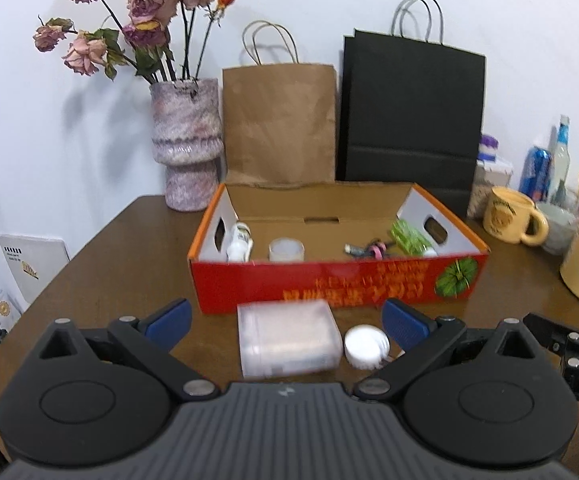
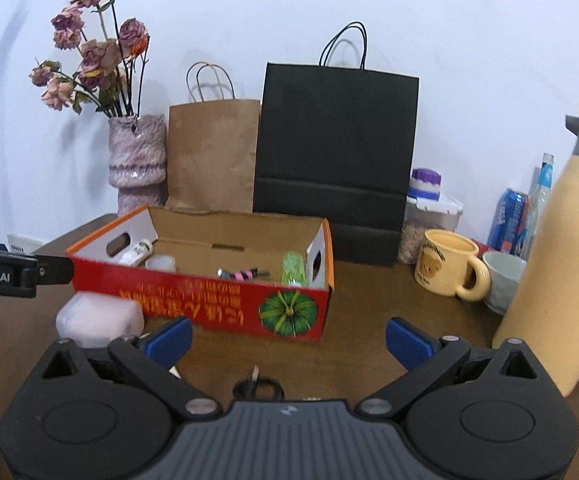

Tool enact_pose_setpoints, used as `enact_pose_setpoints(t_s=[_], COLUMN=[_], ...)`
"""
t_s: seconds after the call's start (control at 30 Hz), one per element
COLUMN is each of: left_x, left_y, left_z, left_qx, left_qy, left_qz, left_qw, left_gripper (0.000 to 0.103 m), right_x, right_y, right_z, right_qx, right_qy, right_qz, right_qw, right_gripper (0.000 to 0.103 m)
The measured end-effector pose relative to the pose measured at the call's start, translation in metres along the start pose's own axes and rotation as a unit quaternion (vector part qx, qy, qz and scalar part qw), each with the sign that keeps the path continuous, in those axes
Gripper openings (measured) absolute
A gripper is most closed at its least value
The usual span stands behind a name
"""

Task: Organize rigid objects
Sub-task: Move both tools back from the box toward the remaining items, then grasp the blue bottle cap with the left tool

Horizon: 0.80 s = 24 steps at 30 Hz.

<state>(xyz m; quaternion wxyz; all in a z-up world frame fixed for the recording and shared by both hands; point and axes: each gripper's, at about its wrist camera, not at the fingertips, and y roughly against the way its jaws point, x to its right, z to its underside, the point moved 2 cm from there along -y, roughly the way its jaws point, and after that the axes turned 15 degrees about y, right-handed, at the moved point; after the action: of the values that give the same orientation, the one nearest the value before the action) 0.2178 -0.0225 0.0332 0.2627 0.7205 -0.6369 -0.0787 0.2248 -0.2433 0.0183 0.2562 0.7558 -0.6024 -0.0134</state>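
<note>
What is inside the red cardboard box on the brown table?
Inside the red cardboard box: a white bottle lying at left, a pale round tub, a green clear-wrapped packet, and small dark and pink items. The front wall hides the floor nearest us.

My left gripper (image 1: 285, 326) is spread wide around a clear case (image 1: 287, 338) and white cap (image 1: 366, 347), before the red box (image 1: 329, 280).

Left gripper (image 1: 285, 320) and right gripper (image 2: 288, 336): matched pair. Each had black linkage arms on round black hubs, blue finger pads (image 1: 169, 318), silver pivot screws and a grey ribbed housing (small pale logo at centre). White "Robot.AI" lettering marked one side.
</note>
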Motion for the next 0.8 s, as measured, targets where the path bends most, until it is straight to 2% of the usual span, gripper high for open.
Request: enact_pose_setpoints(t_s=[0.47, 0.8], left_x=[0.015, 0.022], left_y=[0.005, 0.000], left_z=[0.067, 0.097], left_qx=[-0.069, -0.097], left_qy=[-0.042, -0.066], left_qz=[0.004, -0.002], left_qw=[0.9967, 0.9931], left_gripper=[0.103, 0.103], right_x=[0.001, 0.005], right_y=[0.017, 0.016], right_z=[0.067, 0.089], right_qx=[-0.065, -0.089], right_qy=[-0.015, -0.035], right_qz=[-0.004, 0.015], right_qw=[0.998, 0.995], right_gripper=[0.103, 0.103])
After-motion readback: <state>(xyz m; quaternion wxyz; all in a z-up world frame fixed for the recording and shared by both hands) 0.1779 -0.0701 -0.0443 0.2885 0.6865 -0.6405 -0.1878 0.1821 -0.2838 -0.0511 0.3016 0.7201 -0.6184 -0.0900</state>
